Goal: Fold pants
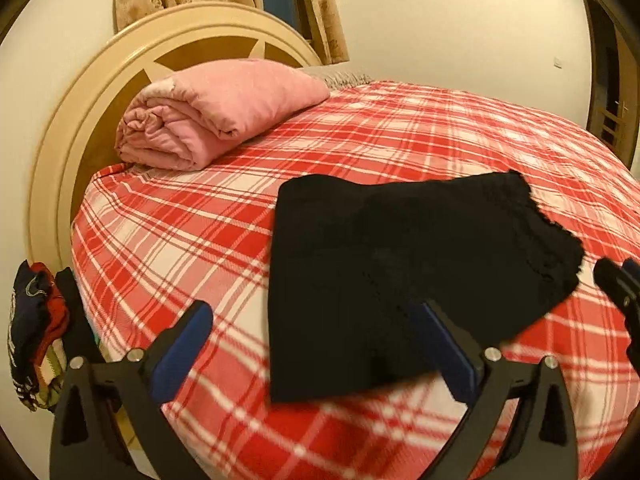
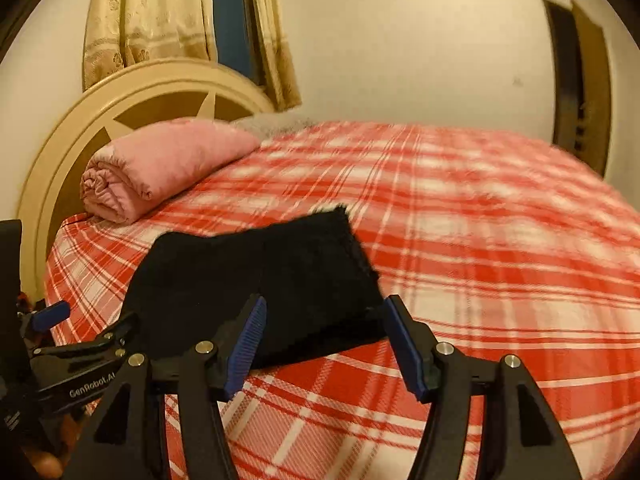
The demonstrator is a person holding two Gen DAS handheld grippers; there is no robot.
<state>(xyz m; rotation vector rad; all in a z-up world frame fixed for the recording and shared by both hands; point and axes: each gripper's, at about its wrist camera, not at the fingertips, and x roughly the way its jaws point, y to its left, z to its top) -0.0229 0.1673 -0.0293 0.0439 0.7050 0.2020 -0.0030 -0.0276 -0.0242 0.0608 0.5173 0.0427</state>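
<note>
Black pants (image 1: 400,264) lie folded into a compact pile on the red plaid bed (image 1: 192,240); they also show in the right wrist view (image 2: 256,284). My left gripper (image 1: 312,320) is open and empty, just short of the pile's near left edge. My right gripper (image 2: 324,312) is open and empty, its jaws straddling the pile's near right corner without closing on it. The right gripper's tip shows at the right edge of the left wrist view (image 1: 616,280). The left gripper shows at the far left of the right wrist view (image 2: 56,316).
A rolled pink blanket (image 1: 216,116) lies by the round cream headboard (image 1: 80,120). Bundled clothes (image 1: 36,332) hang off the bed's left side. Curtains (image 2: 152,20) and a window are behind; a door (image 2: 580,80) is at right. Plaid sheet (image 2: 500,240) stretches to the right.
</note>
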